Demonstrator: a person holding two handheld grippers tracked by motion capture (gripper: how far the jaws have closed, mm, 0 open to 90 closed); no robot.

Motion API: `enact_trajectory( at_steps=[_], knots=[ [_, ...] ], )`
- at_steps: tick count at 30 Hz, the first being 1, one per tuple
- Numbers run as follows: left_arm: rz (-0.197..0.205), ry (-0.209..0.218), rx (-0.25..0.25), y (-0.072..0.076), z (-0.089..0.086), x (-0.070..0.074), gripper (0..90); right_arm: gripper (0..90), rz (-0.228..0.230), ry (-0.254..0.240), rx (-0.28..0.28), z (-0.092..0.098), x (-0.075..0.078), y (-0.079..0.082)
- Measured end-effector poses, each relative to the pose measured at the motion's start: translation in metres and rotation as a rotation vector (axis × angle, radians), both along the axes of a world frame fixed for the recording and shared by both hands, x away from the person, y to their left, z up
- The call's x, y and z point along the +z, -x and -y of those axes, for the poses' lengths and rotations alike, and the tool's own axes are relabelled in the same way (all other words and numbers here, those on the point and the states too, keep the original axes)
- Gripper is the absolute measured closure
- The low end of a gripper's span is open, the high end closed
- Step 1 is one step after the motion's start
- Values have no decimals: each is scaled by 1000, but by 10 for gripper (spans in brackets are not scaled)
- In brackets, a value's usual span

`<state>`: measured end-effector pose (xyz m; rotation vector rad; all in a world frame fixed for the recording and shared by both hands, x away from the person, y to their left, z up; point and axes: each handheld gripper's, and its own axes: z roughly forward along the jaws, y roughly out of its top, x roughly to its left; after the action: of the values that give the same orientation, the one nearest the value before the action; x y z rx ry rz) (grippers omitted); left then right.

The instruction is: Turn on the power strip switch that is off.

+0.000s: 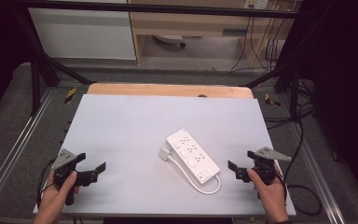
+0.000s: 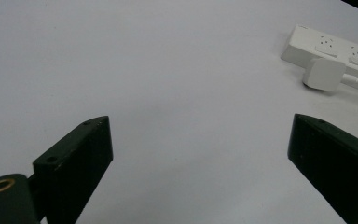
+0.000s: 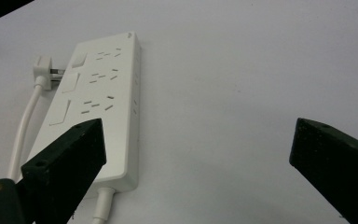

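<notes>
We've got the white power strip lying diagonally mid-table, its plug alongside. Right gripper sits nearer than left gripper; both have jaws wide apart, holding nothing.

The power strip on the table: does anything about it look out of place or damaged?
Nothing looks damaged. The white power strip lies flat but diagonal to the table edges. Its own plug rests unplugged beside it, and the cable loops round the near end. Both grippers are open, apart from it.
</notes>
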<state>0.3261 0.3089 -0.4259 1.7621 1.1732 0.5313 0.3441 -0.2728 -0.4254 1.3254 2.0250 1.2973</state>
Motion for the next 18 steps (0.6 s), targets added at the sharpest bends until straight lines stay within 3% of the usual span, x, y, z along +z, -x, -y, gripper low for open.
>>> enact_trajectory(
  at_steps=[18],
  knots=[
    [-26,-4,-4,0,1,-1,65,34,33,9,22,-12,9,3]
  ],
)
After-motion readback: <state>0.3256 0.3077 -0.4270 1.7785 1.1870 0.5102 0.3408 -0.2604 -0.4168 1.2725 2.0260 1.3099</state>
